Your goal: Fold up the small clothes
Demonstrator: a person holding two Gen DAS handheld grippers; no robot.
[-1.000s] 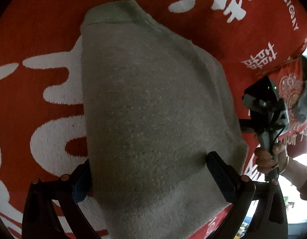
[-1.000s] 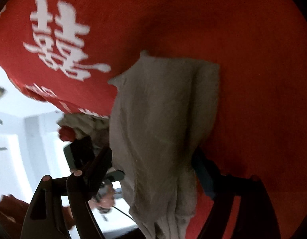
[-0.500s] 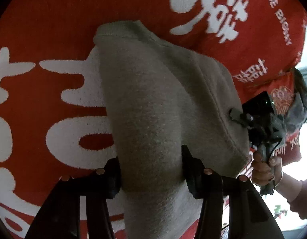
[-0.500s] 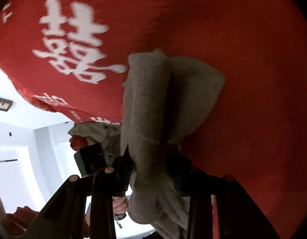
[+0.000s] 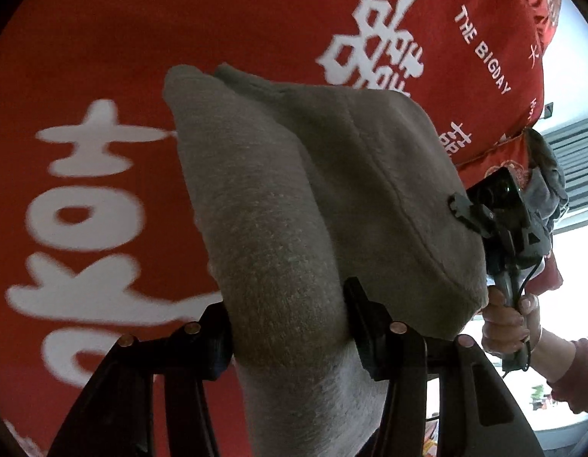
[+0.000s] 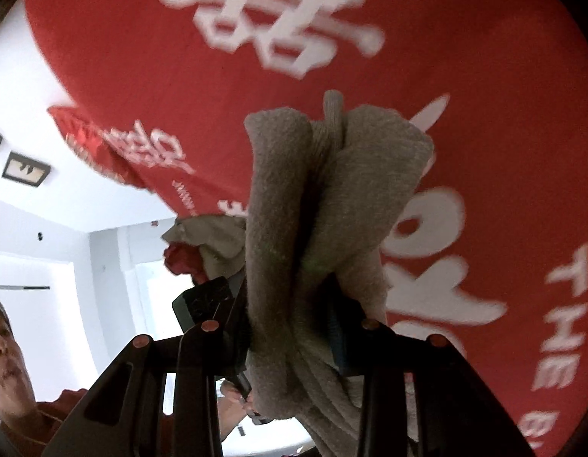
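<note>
On the red cloth [image 5: 103, 19] that fills most of both views we read white print: in the left wrist view "THE BIGDAY" runs down the upper right of the frame beside a large white double-happiness character, with more big white characters blurred across the left half; in the right wrist view the same letters appear at the right edge, where we make out "THE" and the start of a "B", the rest cut off by the frame. Smaller white characters near the cloth's edge are too blurred for us to read. Our left gripper [image 5: 290, 327] sits at the bottom centre of its frame, its two fingers pressed together on a thick bunched fold of the grey garment [image 5: 294, 198], which rises from the jaws toward the centre of the frame against the red cloth. Our right gripper [image 6: 290, 327] is likewise closed tight on a gathered end of the same grey garment [image 6: 332, 198], the fabric standing in rolled folds up the middle of that frame. In the left wrist view the right gripper [image 5: 465, 209] shows at the right edge, pinching the garment's far corner, with the right hand [image 5: 511, 323] wrapped around its handle at the lower right. A heap of grey and red clothes [image 6: 202, 243] lies left of centre in the right wrist view.
</note>
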